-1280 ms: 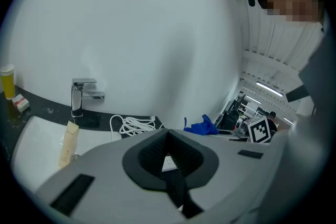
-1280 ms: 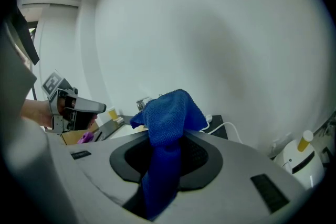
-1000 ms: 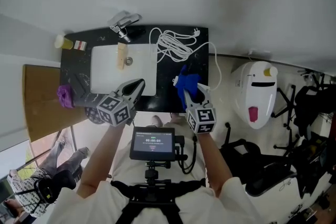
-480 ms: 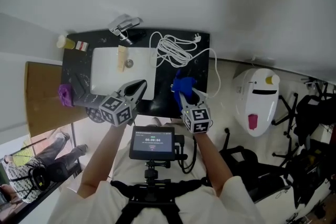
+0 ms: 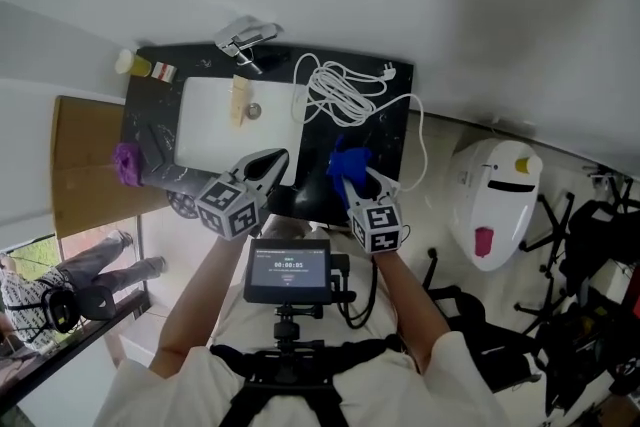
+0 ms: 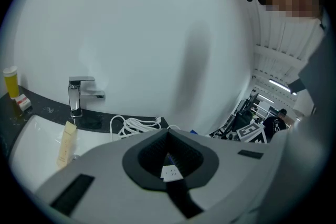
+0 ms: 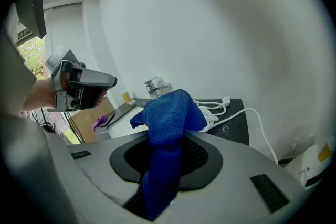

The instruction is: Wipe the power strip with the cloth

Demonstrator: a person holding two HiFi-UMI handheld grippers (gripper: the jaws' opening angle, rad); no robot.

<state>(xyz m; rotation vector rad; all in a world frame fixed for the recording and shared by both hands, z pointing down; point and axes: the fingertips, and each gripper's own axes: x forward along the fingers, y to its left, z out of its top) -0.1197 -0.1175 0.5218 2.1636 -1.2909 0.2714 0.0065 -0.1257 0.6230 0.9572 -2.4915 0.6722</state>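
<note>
A black desk [image 5: 395,130] carries 1 white sink [image 5: 205,130] with 1 faucet [image 5: 245,43] behind it. 1 tube [image 5: 238,100] lies in the basin, 1 yellow bottle [image 5: 128,62] stands at the far left corner, and 1 purple lump [image 5: 127,162] sits at the left edge. 1 coil of white cable [image 5: 340,93] lies right of the sink, ahead of the 2 grippers. The left gripper [image 5: 272,163] hangs over the sink's near right corner. Its jaws are nearly together on the power strip [image 6: 169,172], of which only a small white bit with socket holes shows between the pads. The right gripper [image 5: 362,185], near it, pinches 1 blue cloth [image 7: 168,113], which bunches over its tips and hides them from above.
</note>
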